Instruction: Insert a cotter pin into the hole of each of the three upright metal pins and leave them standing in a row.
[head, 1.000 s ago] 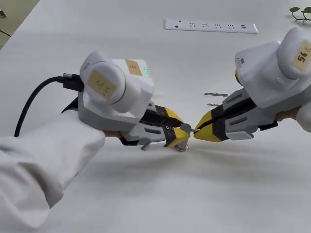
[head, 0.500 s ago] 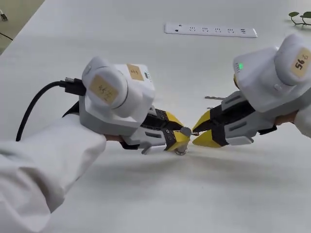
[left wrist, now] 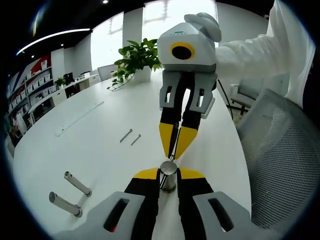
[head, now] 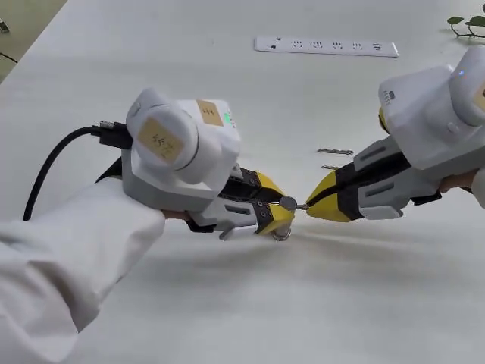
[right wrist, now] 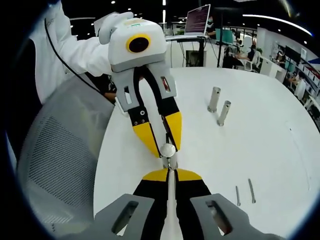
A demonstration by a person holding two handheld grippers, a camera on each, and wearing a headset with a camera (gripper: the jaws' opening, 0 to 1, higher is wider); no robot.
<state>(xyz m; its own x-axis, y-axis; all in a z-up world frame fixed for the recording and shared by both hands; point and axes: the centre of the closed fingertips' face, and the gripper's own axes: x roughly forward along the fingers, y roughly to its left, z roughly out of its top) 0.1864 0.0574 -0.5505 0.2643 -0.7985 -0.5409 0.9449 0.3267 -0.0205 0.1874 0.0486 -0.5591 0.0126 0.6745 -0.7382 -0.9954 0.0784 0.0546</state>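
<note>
Left tongs (head: 282, 218) are drawn narrow, clamped round one metal pin (head: 288, 203) and holding it upright with its foot down at the table (head: 227, 303) (cap end uppermost). Your right tongs (head: 312, 205) are pinched almost closed on a cotter pin (head: 301, 205), which points level at the held pin just below its cap. The tip meets the shaft, but you cannot tell whether it sits inside the hole. Both pairs of tongs meet nose to nose, low over the table. In the right gripper view a second metal pin (right wrist: 214, 99) and a third metal pin (right wrist: 223, 112) stand close beside each other, well apart from the work. Two spare cotter pins (head: 336, 151) lie flat just beyond your right tongs. A power strip (head: 326, 45) lies along the far side.
</note>
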